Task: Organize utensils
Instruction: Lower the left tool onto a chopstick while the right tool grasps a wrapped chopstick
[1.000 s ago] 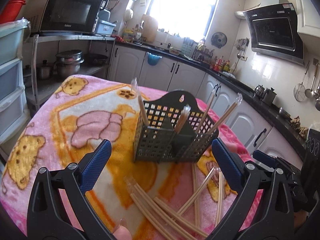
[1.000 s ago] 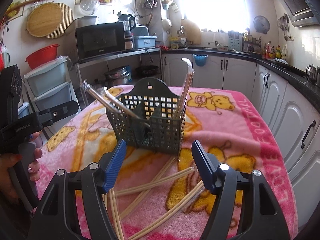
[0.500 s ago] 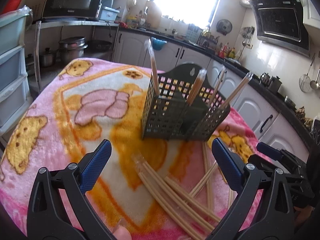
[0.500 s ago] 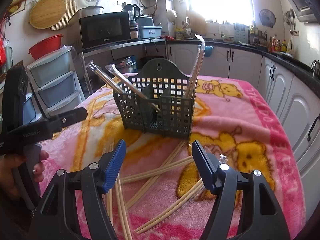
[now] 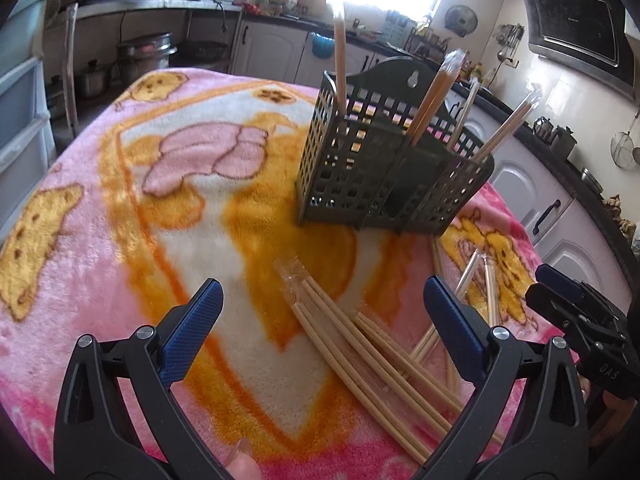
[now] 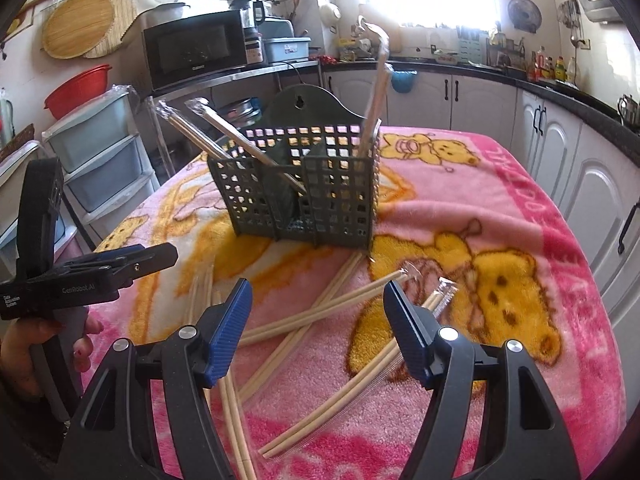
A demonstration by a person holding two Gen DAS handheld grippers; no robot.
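Dropping toward the table, both grippers sit lower and closer to the loose chopsticks than a second ago; in both wrist views the basket has slid up the frame and the scattered pairs now fill the space between the fingers. Left gripper (image 5: 322, 312): jaws spread wide, nothing between the pads, hovering over the bundle of wrapped chopsticks (image 5: 360, 344) that lies fanned on the pink blanket (image 5: 100, 216). Right gripper (image 6: 318, 312): jaws released too, same width as before, empty, poised above crossed pairs (image 6: 320, 312) just in front of the basket. No pad touches a stick yet in either view, as far as I can tell.

The utensil basket (image 6: 300, 184), dark green mesh with compartments, stands upright mid-table. It already holds several wrapped pairs: one upright at its right corner in the right wrist view (image 6: 374, 92), two leaning out to the left (image 6: 224, 136). Which compartment each sits in I cannot tell.

Many pairs remain flat on the blanket, some crossing each other, some in clear sleeves.

Meaning for the task: this looks like the approach to the next pick, well short of done. Overlapping sticks may make a clean single-pair grab tricky; the soft blanket may let the pads dig under.
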